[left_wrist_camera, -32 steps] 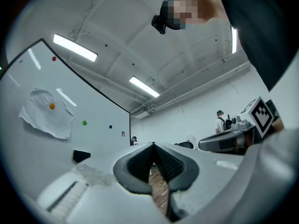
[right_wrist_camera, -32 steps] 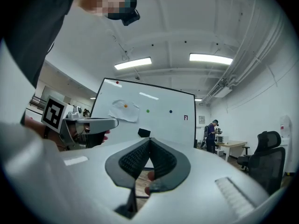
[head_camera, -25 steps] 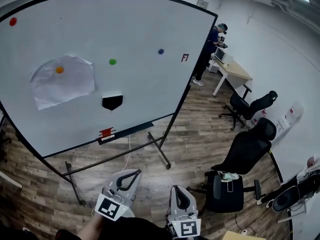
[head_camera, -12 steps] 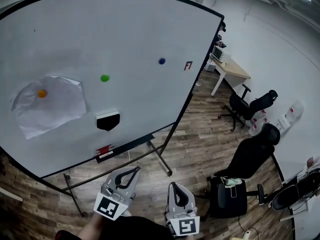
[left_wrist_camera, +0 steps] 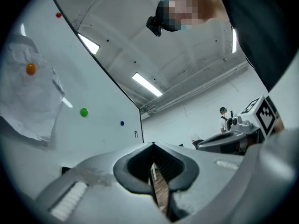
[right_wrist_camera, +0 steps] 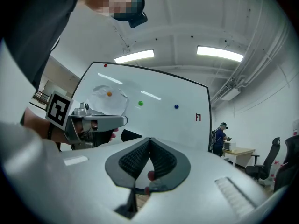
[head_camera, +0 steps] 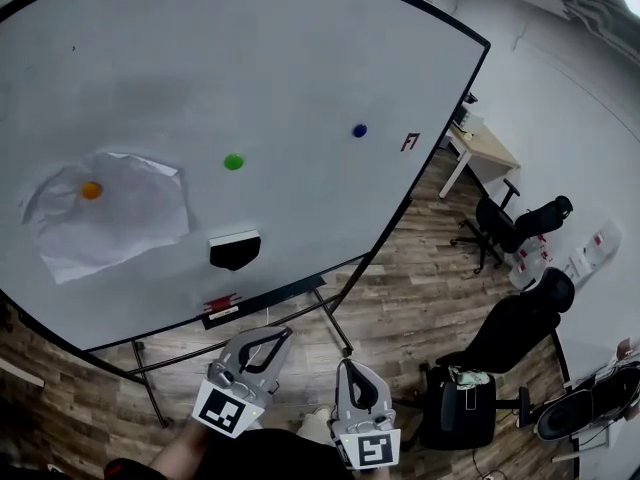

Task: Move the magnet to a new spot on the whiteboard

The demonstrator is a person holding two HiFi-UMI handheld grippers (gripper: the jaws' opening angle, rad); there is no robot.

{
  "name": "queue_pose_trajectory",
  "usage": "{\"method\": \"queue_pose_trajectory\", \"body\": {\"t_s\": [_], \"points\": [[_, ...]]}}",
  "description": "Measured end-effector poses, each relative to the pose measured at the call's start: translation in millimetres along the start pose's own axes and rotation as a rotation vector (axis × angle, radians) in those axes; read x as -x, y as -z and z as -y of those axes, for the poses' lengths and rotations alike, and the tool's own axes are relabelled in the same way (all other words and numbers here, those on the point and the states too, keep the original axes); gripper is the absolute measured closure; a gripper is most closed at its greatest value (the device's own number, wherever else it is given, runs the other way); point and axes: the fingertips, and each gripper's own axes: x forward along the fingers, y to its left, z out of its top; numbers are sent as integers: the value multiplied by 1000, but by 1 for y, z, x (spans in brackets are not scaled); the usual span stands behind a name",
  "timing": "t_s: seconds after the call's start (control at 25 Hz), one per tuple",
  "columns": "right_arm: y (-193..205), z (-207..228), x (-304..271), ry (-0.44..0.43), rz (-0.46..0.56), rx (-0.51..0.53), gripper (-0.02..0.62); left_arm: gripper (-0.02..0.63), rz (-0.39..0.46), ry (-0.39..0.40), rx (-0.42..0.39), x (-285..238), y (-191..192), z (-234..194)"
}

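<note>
The whiteboard [head_camera: 300, 58] stands ahead on a wheeled frame. On it sit a green magnet [head_camera: 233, 162], a blue magnet [head_camera: 359, 130] and an orange magnet [head_camera: 91, 190], which pins a crumpled sheet of paper [head_camera: 120, 223]. A red magnet [right_wrist_camera: 105, 66] near the board's top left shows only in the gripper views. My left gripper [head_camera: 287, 333] and right gripper [head_camera: 345, 365] hang low in front of the board, well short of it. Both are shut with nothing in them. In the right gripper view the left gripper [right_wrist_camera: 122, 121] points toward the board.
A black eraser [head_camera: 235, 251] clings below the green magnet, and a red item [head_camera: 218, 304] lies on the board's tray. The stand's legs [head_camera: 335, 320] spread over the wooden floor. Black office chairs [head_camera: 505, 330] and a desk [head_camera: 487, 150] stand to the right. A person [right_wrist_camera: 218, 137] stands far off.
The board has grown larger in the head view and shifted right, and the red magnet has left that view. Both grippers stay low and shut.
</note>
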Motion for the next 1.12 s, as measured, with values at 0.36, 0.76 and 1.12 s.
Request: {"method": "queue_pose_trajectory", "body": {"t_s": [0.36, 0.76, 1.12], "points": [[12, 7, -46, -170, -1, 56, 592, 604, -42, -128, -18, -25, 15, -31], [-3, 98, -138, -263, 79, 58, 592, 604, -76, -248, -49, -92, 24, -54], [-57, 158, -209, -308, 243, 134, 592, 604, -75, -373, -110, -134, 29, -73]]}}
